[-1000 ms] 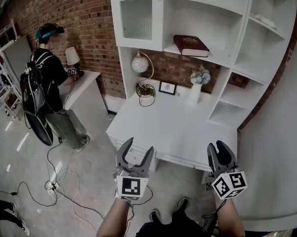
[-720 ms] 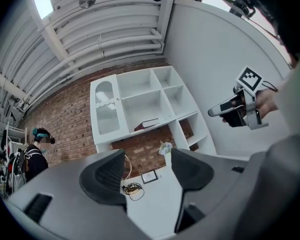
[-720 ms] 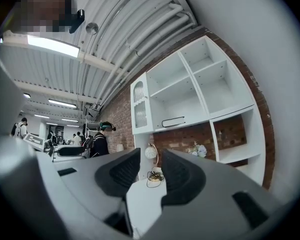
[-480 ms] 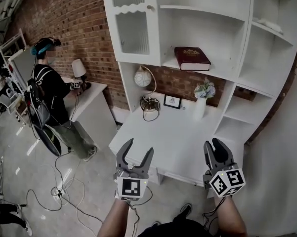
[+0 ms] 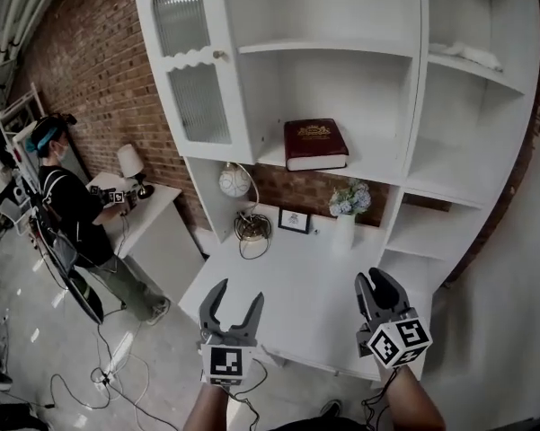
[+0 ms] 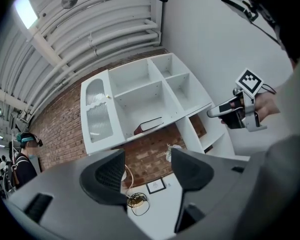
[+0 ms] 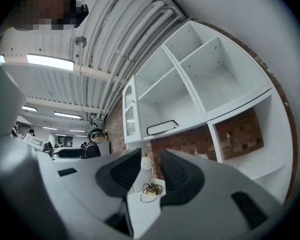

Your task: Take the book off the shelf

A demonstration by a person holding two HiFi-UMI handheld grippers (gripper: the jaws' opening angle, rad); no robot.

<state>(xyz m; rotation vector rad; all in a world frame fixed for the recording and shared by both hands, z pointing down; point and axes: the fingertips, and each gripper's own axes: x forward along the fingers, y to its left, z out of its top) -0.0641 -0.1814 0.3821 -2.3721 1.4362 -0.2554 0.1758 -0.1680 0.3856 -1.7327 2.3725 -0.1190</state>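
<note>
Head view: you are holding empty claws low, left claw (image 5: 235,296) spread, right claw (image 5: 375,281) closing, while the dark red hardcover book (image 5: 315,144) is lying flat on the white shelf (image 5: 377,164) above; widen before reaching.

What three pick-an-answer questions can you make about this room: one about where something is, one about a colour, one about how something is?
1. Where is the book?
A on the desk
B on a shelf
C on the floor

2. What colour is its cover?
A blue
B yellow
C dark red

3. How are the left tongs?
A open and empty
B shut on the book
C shut tight on nothing

Answers:
1 B: it lies flat on that shelf.
2 C: the head view shows a dark red cover.
3 A: the left gripper view shows a gap between them with nothing in it.
</note>
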